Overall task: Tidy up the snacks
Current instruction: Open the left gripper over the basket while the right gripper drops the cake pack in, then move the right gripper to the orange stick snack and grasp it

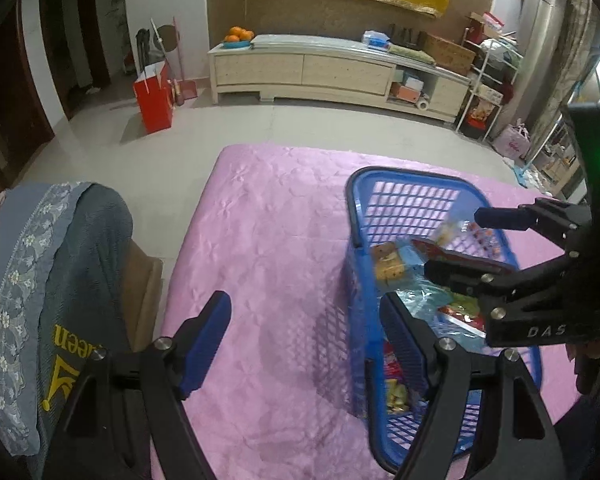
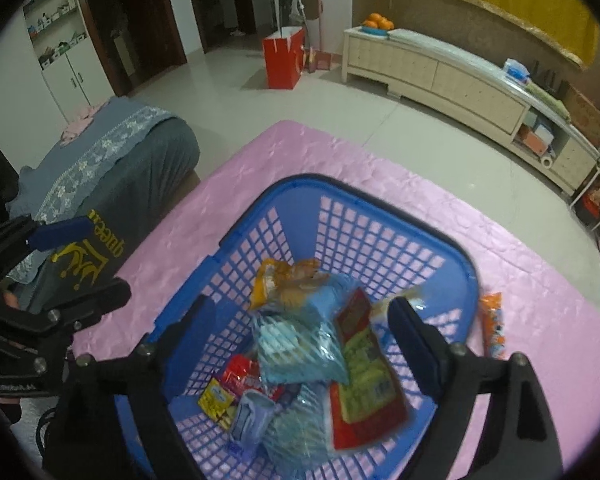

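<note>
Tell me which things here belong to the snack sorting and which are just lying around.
Job: blue basket, snack packets inside it, orange packet on the pink cloth.
Lying about: red bag, oranges, grey cushion.

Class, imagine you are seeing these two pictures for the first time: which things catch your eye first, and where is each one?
The blue basket stands on the pink cloth, heaped with snack packets, a red and green packet on top. An orange packet lies on the cloth outside it. The right gripper hangs open over the basket; the left gripper is open at its side.
</note>
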Available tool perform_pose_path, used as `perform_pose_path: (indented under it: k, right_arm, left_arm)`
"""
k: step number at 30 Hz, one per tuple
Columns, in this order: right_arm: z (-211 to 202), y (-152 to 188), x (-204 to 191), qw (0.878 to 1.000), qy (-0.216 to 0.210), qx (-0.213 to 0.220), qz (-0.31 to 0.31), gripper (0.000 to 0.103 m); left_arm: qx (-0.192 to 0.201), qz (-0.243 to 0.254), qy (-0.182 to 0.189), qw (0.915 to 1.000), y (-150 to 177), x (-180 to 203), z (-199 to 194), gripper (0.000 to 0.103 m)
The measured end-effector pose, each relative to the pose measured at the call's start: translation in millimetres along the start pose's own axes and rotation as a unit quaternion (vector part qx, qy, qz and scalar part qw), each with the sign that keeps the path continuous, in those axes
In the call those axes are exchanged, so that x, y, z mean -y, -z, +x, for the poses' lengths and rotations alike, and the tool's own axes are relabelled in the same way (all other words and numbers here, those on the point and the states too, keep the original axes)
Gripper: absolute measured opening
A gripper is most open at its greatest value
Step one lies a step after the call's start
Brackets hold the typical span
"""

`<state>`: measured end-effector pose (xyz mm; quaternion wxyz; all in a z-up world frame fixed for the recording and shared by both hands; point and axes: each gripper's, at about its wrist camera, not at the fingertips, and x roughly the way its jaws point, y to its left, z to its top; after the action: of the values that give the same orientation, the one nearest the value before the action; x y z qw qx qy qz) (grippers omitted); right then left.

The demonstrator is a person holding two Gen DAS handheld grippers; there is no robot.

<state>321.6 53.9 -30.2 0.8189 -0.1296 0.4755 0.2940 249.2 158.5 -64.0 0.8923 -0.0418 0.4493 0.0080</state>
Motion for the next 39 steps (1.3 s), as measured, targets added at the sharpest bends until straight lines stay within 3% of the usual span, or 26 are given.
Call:
perform_pose_path:
  k: [6, 14, 16, 21, 23, 27, 30, 39]
  right_arm:
    - [-46, 10, 15, 1.0, 0.012, 0.026, 0.01, 0.092]
    - [-94, 23, 49, 0.997, 0.033, 0.052, 0.035, 0.093]
    - [-101, 27, 57, 0.997, 0.041, 0.055, 0.039, 0.094]
    - [-115, 34, 77, 0.995, 0.05, 0.071, 0.055, 0.097]
    - [-115, 37, 86, 0.995, 0.054, 0.064, 0.062, 0.099]
    - [-106, 42, 100, 0.994, 0.075, 0.048, 0.059, 0.102]
    - [-95, 47, 114, 0.995, 0.076, 0.031, 0.063, 0.102]
    - [-55, 54, 154, 0.993, 0.074, -0.009, 0.089, 0.102]
  left_arm:
    - [0.022, 0.007, 0.01, 0.9997, -4, 23, -30, 0.075]
    - [0.051, 0.042, -0.003, 0.9978, -15, 63, -58, 0.076]
    - [0.05, 0.046, -0.004, 0.9977, -18, 71, -58, 0.09]
    - [0.043, 0.042, -0.002, 0.9982, -24, 84, -50, 0.094]
    - [0.034, 0.041, 0.006, 0.9986, -25, 89, -42, 0.103]
    - [0.022, 0.04, 0.025, 0.9986, -27, 98, -28, 0.103]
    - [0.009, 0.049, 0.003, 0.9987, -27, 109, -13, 0.103]
    - [-0.038, 0.037, 0.002, 0.9986, -38, 115, 26, 0.103]
